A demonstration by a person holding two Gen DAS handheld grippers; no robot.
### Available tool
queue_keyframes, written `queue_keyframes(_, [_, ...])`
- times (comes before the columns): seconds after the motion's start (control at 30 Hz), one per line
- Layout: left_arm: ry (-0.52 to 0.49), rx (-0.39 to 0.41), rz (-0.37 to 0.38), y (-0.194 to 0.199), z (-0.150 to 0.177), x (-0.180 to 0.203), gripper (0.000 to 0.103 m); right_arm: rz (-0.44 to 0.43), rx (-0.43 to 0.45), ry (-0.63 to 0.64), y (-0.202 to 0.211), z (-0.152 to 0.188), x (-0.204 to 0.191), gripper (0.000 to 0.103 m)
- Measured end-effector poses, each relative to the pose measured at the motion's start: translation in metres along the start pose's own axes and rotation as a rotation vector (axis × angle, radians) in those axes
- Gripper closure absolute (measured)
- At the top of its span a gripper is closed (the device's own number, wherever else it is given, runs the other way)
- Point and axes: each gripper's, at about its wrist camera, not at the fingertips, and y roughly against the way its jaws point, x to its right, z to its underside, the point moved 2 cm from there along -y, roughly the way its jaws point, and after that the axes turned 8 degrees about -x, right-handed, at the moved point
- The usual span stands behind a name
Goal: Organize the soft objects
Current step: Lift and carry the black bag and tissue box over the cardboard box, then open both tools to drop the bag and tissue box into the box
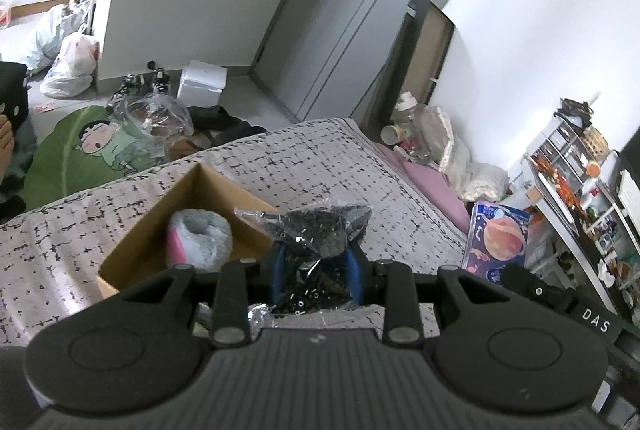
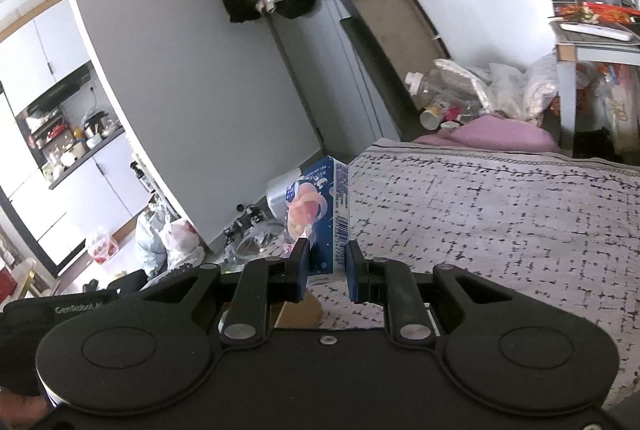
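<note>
Here, left claw (image 1: 316, 262) grips plastic bag (image 1: 320, 230) beside cardboard box (image 1: 160, 226) | right claw (image 2: 326, 270) clasps carton (image 2: 320, 214)

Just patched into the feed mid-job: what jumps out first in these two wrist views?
In the left wrist view, the left gripper is shut on a crinkly clear bag of dark contents, held beside an open cardboard box on the bed, with a fluffy grey-and-pink item inside. In the right wrist view, the right gripper holds a blue carton with a peach planet print upright over the bed's edge.
</note>
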Motion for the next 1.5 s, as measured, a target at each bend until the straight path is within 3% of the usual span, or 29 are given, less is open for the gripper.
queue_keyframes(0.67, [0.122, -0.038, -0.035, -0.023, -0.023, -0.081, 0.072, -0.028, -0.153, 0.049, -0.078, 0.019, -0.061, 0.084])
queue_keyframes(1.2, [0.149, -0.121, -0.036, -0.057, -0.033, -0.101, 0.072, -0.018, -0.267, 0.041, -0.141, 0.030, -0.083, 0.084])
queue_keyframes(1.33, [0.154, -0.143, -0.037, -0.068, -0.034, -0.102, 0.072, 0.002, -0.311, 0.008, -0.153, 0.033, -0.077, 0.076])
queue_keyframes(1.5, [0.144, -0.170, -0.036, -0.079, -0.033, -0.099, 0.072, 0.024, -0.294, -0.041, -0.151, 0.030, -0.063, 0.067])
